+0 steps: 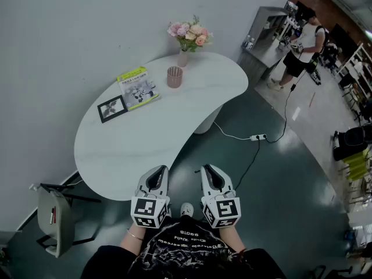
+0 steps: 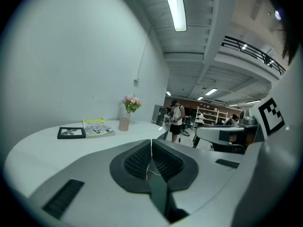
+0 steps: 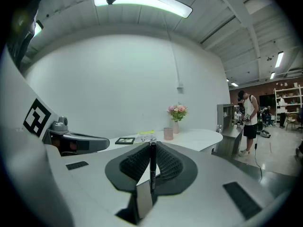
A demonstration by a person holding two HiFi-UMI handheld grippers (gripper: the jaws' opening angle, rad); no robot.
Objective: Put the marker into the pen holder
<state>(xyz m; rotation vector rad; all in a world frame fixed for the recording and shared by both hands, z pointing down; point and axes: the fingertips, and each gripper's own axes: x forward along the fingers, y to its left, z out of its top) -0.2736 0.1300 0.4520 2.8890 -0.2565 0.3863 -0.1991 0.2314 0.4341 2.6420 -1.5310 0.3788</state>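
A black marker point(image 3: 152, 169) stands upright between the jaws of my right gripper point(image 3: 152, 146), which is shut on it. In the head view that right gripper point(image 1: 210, 171) hovers close to my body, off the near edge of the white table point(image 1: 174, 127). Beside it, my left gripper point(image 1: 158, 172) is shut with nothing in it, and its pads point(image 2: 142, 157) meet in the left gripper view. The pink pen holder point(image 1: 174, 77) stands at the table's far side, well away from both grippers. It also shows as the pen holder point(image 3: 168, 133) in the right gripper view and as the pen holder point(image 2: 124, 124) in the left one.
A vase of flowers point(image 1: 188, 38) stands behind the holder. A green booklet point(image 1: 137, 87) and a framed picture point(image 1: 112, 108) lie to its left. A grey chair point(image 1: 55, 220) sits left of me. A power strip point(image 1: 257, 137) with its cable lies on the floor. A person point(image 1: 299, 54) stands far right.
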